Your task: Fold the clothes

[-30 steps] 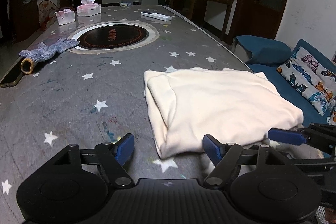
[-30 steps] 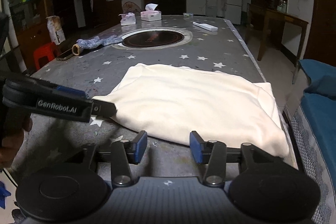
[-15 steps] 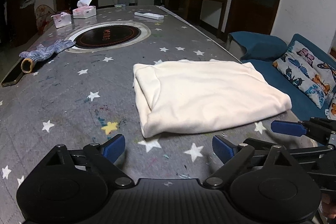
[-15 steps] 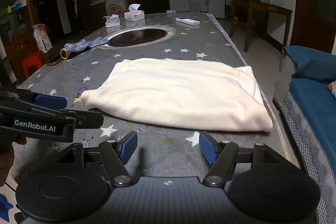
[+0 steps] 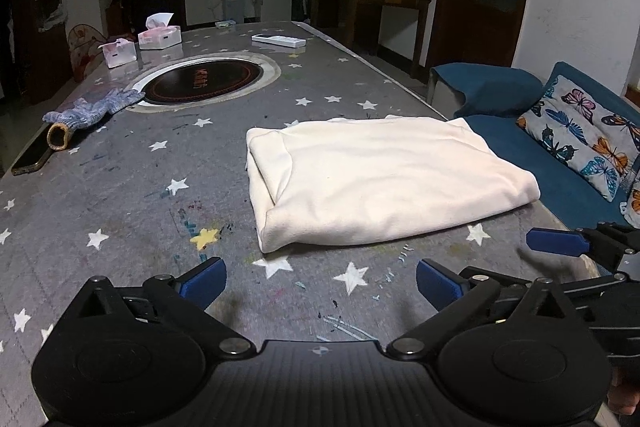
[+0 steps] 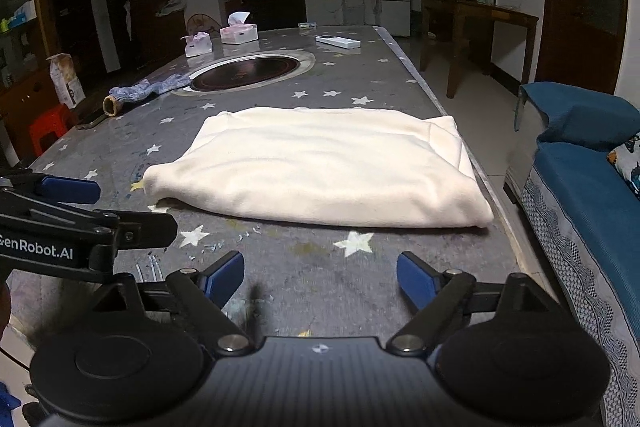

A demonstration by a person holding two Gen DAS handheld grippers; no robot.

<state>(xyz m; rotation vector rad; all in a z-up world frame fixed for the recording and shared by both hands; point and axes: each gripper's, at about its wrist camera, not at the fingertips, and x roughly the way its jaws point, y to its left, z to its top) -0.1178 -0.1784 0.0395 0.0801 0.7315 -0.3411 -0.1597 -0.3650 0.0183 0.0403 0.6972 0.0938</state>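
Note:
A cream garment (image 5: 376, 179) lies folded into a thick rectangle on the grey star-patterned table (image 5: 140, 195), near its right edge. It also shows in the right wrist view (image 6: 320, 167). My left gripper (image 5: 320, 283) is open and empty, hovering over the table short of the garment's near edge. My right gripper (image 6: 320, 277) is open and empty too, also short of the near edge. The right gripper's blue fingertip (image 5: 556, 242) shows at the right of the left wrist view. The left gripper's finger (image 6: 70, 184) shows at the left of the right wrist view.
A round black hotplate (image 5: 202, 82) is set into the table's middle. A knit glove (image 5: 86, 109) and a phone (image 5: 30, 159) lie at the left edge. Tissue boxes (image 5: 159, 35) and a remote (image 5: 279, 40) sit at the far end. A blue sofa (image 5: 560, 163) stands right of the table.
Both grippers have let go of the garment, opened wider and drawn back toward the near table edge. The folded garment stays put.

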